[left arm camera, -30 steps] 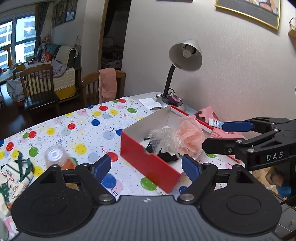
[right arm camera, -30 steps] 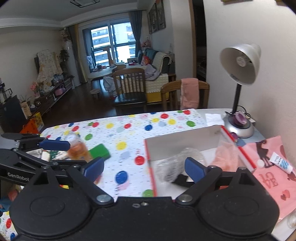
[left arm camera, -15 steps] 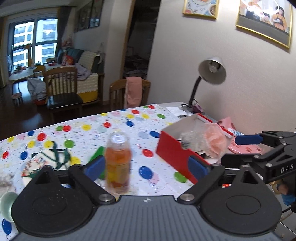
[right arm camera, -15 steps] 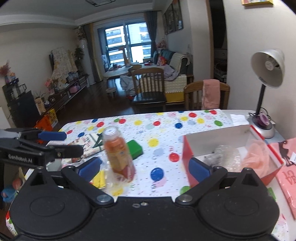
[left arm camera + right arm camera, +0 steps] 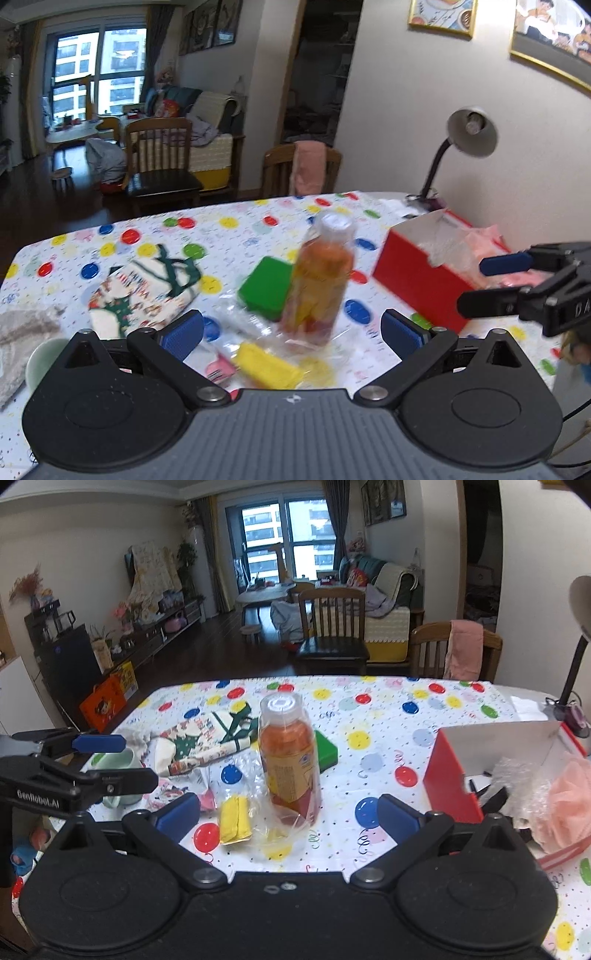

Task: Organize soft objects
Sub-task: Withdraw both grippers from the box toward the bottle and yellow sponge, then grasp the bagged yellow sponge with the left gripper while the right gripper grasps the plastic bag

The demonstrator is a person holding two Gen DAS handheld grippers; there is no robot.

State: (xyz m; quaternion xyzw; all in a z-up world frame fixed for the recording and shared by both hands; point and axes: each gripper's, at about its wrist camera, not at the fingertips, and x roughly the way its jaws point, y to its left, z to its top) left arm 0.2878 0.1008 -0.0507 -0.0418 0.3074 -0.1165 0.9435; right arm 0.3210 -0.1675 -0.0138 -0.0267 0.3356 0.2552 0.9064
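My left gripper (image 5: 291,334) and right gripper (image 5: 288,816) both hang open and empty over the near edge of the spotted table. An orange drink bottle (image 5: 317,284) (image 5: 288,760) stands just ahead of both. At its foot a yellow sponge (image 5: 266,363) (image 5: 234,818) lies in a clear bag. A green block (image 5: 264,288) (image 5: 327,751) is behind it. A printed cloth pouch (image 5: 144,291) (image 5: 207,742) lies to the left, and a grey towel (image 5: 22,332) at the far left. The red box (image 5: 417,280) (image 5: 450,786) on the right holds bubble wrap and a pink mesh puff (image 5: 565,805).
A pale green cup (image 5: 118,764) sits at the left edge near the towel. A desk lamp (image 5: 469,136) stands behind the box by the wall. Wooden chairs (image 5: 332,627) line the far side of the table. A pink sheet lies right of the box.
Both views have swung left from the red box to the bottle and the loose items. The left gripper's jaws have widened a little. Nothing was picked up.
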